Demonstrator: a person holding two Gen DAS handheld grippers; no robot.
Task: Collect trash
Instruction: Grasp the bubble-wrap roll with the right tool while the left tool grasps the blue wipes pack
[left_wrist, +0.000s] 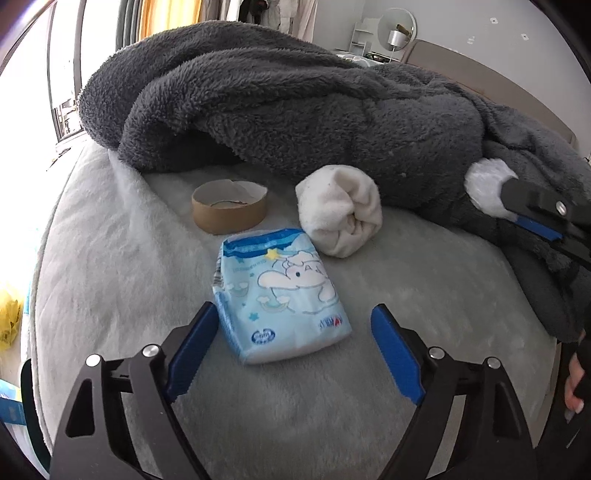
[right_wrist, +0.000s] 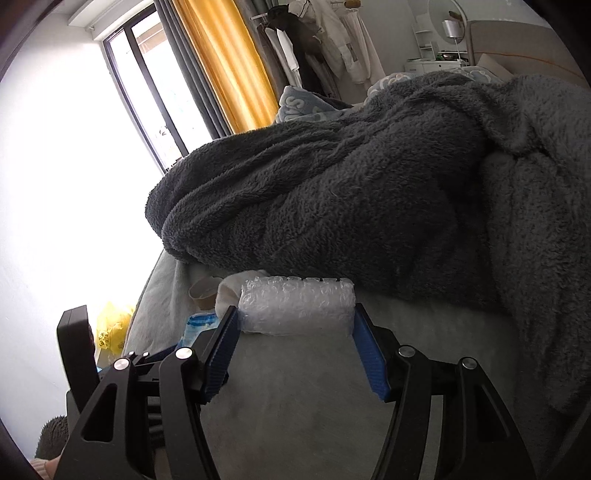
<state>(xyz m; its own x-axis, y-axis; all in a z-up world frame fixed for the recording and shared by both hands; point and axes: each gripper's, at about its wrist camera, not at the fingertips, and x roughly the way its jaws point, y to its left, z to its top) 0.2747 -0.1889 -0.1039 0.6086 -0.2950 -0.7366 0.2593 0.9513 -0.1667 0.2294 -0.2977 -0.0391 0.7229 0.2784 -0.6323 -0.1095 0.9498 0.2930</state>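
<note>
A light blue tissue packet with a cartoon print lies on the pale grey bed cover, between the tips of my open left gripper. Behind it sit a brown cardboard tape core and a rolled white sock. My right gripper is shut on a roll of clear bubble wrap, held just above the cover. In the left wrist view the right gripper shows at the right edge with the white roll in it. The packet and tape core show in the right wrist view too.
A thick dark grey fleece blanket is heaped across the back and right of the bed. A yellow plastic bag lies beside the bed on the left, under a bright window. Clothes hang on a rack at the back.
</note>
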